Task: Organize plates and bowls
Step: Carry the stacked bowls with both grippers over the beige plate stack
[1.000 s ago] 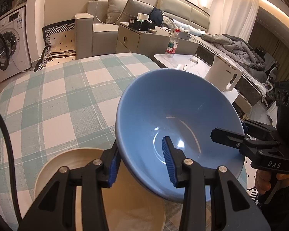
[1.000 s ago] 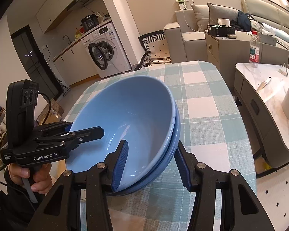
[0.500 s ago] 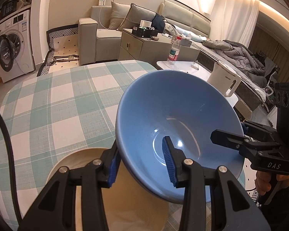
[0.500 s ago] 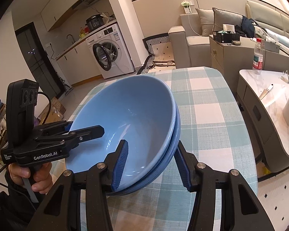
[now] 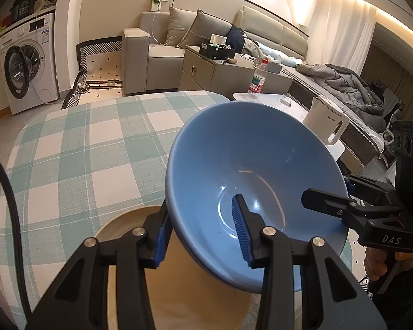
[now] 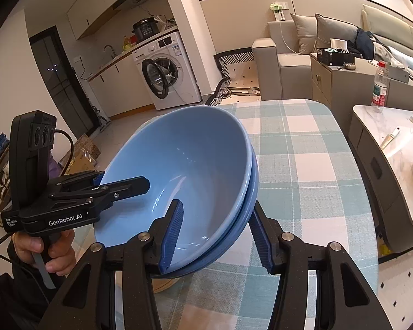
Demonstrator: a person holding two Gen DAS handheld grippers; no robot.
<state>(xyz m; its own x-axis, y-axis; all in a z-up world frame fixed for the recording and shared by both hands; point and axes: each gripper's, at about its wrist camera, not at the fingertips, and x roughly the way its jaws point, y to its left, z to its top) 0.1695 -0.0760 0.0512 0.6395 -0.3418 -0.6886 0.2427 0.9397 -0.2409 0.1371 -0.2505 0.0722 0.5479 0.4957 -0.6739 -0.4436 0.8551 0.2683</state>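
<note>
In the left wrist view the blue bowls (image 5: 256, 181) hide the 3 o'clock part of the beige plate (image 5: 129, 220), whose 6 o'clock rim is cut off by the picture's lower edge behind the left gripper (image 5: 203, 233). The outer pad of the right gripper (image 6: 214, 233) lies behind the bowls' wall in that view, and from the right wrist the plate shows only as a sliver under the bowls at 6 o'clock. The tabletop (image 6: 303, 165) under the bowls is hidden, and the bottle label (image 6: 378, 93) is too small to read.

Two nested blue bowls (image 6: 184, 170) held tilted above a beige plate (image 5: 195, 297).
</note>
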